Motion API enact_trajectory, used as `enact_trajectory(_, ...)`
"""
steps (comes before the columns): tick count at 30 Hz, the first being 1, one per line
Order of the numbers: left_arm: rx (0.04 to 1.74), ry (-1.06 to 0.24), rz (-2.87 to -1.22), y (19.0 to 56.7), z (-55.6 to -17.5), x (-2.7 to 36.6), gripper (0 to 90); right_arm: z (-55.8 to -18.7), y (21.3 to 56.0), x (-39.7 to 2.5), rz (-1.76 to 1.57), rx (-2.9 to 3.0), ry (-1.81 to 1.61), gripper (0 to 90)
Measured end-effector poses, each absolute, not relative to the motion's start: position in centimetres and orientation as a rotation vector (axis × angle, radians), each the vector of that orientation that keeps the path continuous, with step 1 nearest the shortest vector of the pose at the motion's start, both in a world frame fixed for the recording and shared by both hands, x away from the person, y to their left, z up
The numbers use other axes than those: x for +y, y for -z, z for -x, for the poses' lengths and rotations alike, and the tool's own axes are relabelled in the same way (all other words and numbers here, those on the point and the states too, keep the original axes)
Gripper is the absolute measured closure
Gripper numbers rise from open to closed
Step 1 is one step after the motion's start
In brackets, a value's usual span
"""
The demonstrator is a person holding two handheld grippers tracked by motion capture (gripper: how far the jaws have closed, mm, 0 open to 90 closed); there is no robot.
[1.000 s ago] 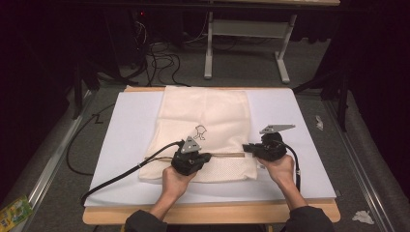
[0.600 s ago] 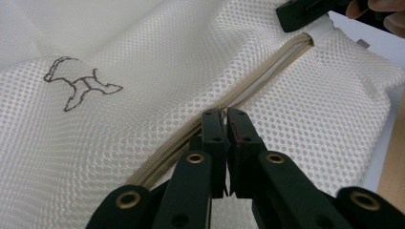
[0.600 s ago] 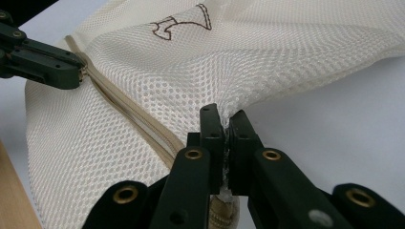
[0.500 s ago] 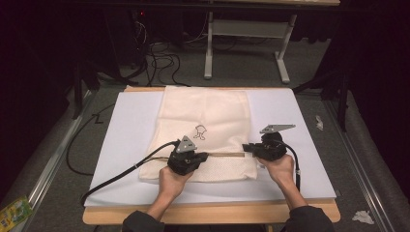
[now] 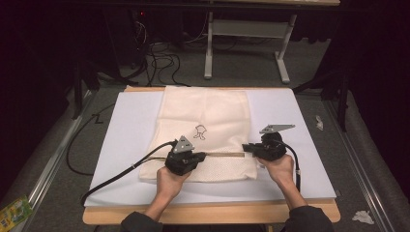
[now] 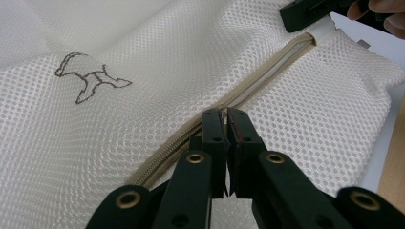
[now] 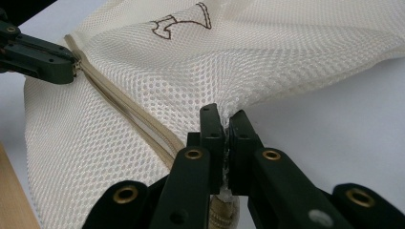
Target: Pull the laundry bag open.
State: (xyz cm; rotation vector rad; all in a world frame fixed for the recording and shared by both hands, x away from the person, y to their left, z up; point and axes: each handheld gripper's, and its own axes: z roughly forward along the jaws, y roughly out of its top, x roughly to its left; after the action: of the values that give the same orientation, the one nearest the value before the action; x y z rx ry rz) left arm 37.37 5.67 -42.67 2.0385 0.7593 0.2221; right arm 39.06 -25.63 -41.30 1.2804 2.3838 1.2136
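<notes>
Both forearms come in from the near edge of the worktop (image 5: 121, 220), angled slightly inward, each hand wrapped around the back of its gripper with the wrist low over the white mat (image 5: 309, 140). The left hand (image 5: 169, 181) holds the left gripper (image 6: 224, 114) pointing to the right along the zipper (image 6: 258, 81), its fingers (image 6: 212, 138) clenched on the zipper pull partway along the track. The right hand (image 5: 279, 168) holds the right gripper (image 7: 223, 117) pointing left, toward the other one; its fingers (image 7: 243, 133) are clenched on the mesh at the zipper's end, at the right edge of the bag (image 5: 205, 113). The stretch of zipper between the two grippers lies open and straight. The bag, cream mesh with a small dark outline drawing (image 5: 200, 131), lies flat on the middle of the mat, its near part under the grippers and the rest reaching toward the far edge. A black cable (image 5: 121, 171) trails from the left gripper off to the left.
</notes>
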Motion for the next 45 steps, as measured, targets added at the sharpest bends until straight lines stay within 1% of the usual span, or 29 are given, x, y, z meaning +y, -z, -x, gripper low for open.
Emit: enact_trajectory(45, 0.795, -0.233, -2.02, 42.3, -37.6, 8.1, 87.4, -39.1, 41.3, -25.9, -1.279, 2.376, -1.218, 89.0)
